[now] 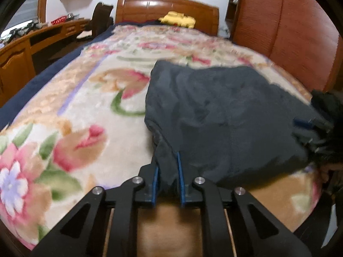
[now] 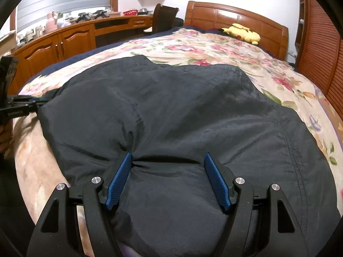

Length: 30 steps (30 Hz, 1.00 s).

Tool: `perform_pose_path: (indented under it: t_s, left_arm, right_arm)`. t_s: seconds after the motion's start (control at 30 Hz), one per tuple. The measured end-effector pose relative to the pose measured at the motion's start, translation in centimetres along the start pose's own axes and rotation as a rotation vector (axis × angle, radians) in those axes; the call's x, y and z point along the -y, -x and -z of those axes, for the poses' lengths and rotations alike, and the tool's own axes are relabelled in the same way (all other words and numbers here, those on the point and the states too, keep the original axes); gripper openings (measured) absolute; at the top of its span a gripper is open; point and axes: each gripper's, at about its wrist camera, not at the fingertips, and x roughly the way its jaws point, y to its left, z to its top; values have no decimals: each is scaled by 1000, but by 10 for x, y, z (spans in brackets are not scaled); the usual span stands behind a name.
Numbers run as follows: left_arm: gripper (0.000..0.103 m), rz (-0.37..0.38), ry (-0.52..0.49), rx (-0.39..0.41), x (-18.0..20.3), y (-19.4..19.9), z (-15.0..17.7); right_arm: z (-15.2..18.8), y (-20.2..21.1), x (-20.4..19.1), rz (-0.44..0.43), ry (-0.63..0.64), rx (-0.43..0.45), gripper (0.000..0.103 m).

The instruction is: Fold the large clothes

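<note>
A large dark garment [image 1: 225,115] lies on the floral blanket [image 1: 81,111] of the bed. My left gripper [image 1: 167,160] is shut on the garment's near left corner, with cloth pinched between its blue pads. In the right wrist view the garment [image 2: 171,111] fills the middle. My right gripper [image 2: 168,160] stands open over the garment's near edge, with cloth bunched between the blue fingers [image 2: 120,180] but not pinched. The left gripper also shows at the left edge of the right wrist view [image 2: 32,103]. The right gripper shows at the right edge of the left wrist view [image 1: 310,128].
A wooden headboard [image 2: 235,17] stands at the far end with a yellow plush toy [image 2: 242,33] in front of it. A wooden desk and cabinets [image 2: 64,40] run along the left. A slatted wooden wardrobe [image 2: 321,53] stands on the right. A dark chair [image 2: 163,17] sits by the desk.
</note>
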Motion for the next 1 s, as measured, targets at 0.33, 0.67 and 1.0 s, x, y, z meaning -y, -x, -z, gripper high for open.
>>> perform_pose_path:
  t_s: [0.33, 0.67, 1.0]
  left_arm:
    - [5, 69, -143, 200, 73, 57, -87]
    - [1, 178, -394, 259, 205, 60, -143]
    - [1, 311, -518, 199, 329, 30, -157]
  right_arm:
    - [2, 23, 13, -38, -32, 3, 72]
    - [30, 84, 62, 113, -113, 34, 72]
    - [65, 143, 114, 213, -241, 82, 72]
